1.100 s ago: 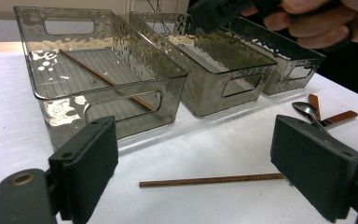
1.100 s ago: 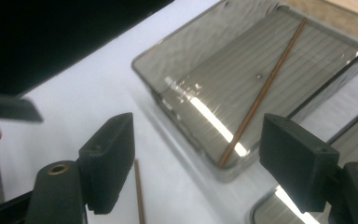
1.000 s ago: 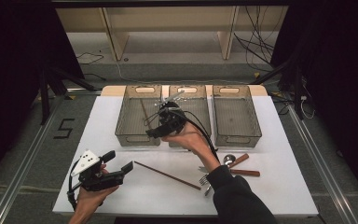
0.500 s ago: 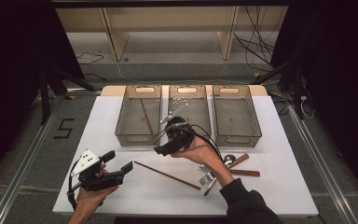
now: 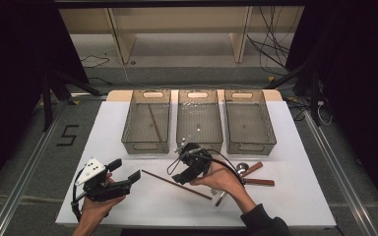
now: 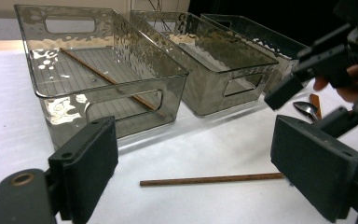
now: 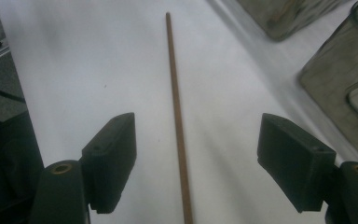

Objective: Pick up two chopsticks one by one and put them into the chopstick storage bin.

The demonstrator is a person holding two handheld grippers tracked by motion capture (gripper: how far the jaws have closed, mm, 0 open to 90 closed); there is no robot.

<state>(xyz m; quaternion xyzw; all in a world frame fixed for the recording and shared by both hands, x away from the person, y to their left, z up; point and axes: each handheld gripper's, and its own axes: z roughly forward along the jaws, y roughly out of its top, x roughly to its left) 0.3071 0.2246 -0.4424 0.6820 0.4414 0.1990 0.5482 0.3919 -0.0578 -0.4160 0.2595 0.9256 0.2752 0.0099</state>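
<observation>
While low — right claw over chopstick

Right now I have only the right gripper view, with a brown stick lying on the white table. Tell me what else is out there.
Observer: A matching stick lies inside the left bin.
Operator: Report what lies to the right of my stick.
Observer: A spoon and a brown-handled utensil lie on the table there, in front of the right bin.
Operator: Give me the other gripper.
Observer: The left gripper is open, just past the left end of your stick, and holds nothing.
</observation>
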